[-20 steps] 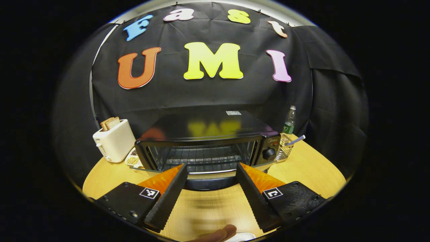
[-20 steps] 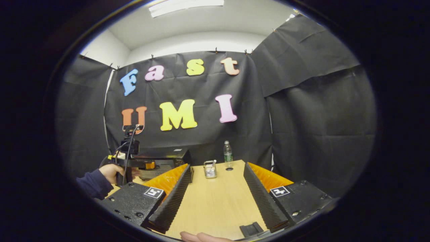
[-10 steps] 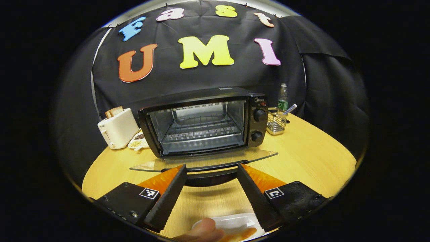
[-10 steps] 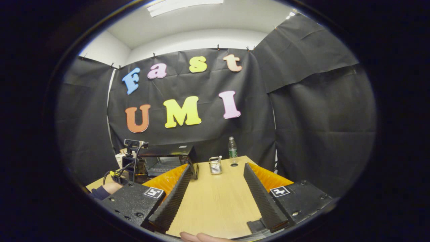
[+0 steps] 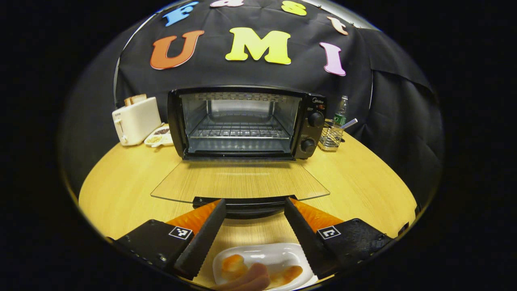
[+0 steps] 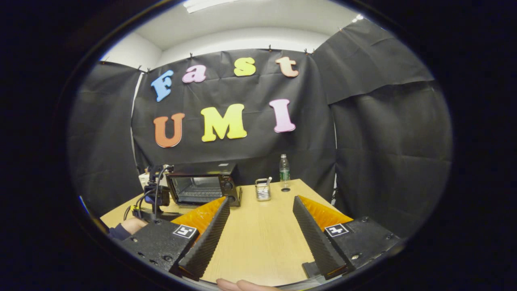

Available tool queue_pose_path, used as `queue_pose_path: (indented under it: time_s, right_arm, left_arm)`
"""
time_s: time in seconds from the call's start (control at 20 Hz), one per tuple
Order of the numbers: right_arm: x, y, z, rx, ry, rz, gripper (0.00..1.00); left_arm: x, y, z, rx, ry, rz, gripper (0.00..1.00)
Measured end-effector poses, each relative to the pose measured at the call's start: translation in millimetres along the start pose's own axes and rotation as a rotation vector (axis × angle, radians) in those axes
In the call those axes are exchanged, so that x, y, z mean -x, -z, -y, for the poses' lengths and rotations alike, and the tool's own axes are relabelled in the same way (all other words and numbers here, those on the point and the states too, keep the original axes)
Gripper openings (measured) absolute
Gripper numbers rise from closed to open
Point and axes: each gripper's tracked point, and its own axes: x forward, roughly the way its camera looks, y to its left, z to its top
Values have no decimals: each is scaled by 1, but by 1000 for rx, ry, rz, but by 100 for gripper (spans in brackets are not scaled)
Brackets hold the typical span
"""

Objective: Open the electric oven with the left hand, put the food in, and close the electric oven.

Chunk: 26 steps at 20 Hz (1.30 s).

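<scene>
The electric oven (image 5: 242,123) is faced head-on from close and low over the table (image 5: 363,190) in the left gripper view. It is seen from farther back and rightward in the right gripper view, where the 2 views overlap.

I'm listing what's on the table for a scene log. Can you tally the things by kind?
Oven: 1
Toaster: 1
Snack dish: 1
Wire basket: 1
Bottle: 1
Food plate: 1
Total: 6
</scene>
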Motion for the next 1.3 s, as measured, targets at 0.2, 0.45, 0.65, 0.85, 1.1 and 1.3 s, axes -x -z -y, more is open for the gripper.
queue_pose_path:
  time_s: [0.2, 0.45, 0.65, 0.85, 1.1, 1.3]
  right_arm:
    - [-8, 14, -7, 8, -10, -37, 100]
    - [-18, 27, -30, 35, -61, -75, 100]
    - [-40, 49, -61, 89, -146, -132, 100]
    - [-70, 93, -115, 161, -313, -248, 97]
    - [-84, 156, -189, 184, -563, -408, 99]
    - [-82, 181, -238, 269, -787, -477, 100]
  left_arm:
    - [-3, 11, -3, 18, 6, -56, 93]
    - [1, 7, -5, 21, 23, -57, 93]
    - [11, -16, -15, 80, 33, -14, 95]
    - [39, -42, -26, 106, 67, 42, 95]
    - [105, -63, -51, 20, 40, 171, 94]
    - [177, -78, -68, -58, -5, 324, 94]
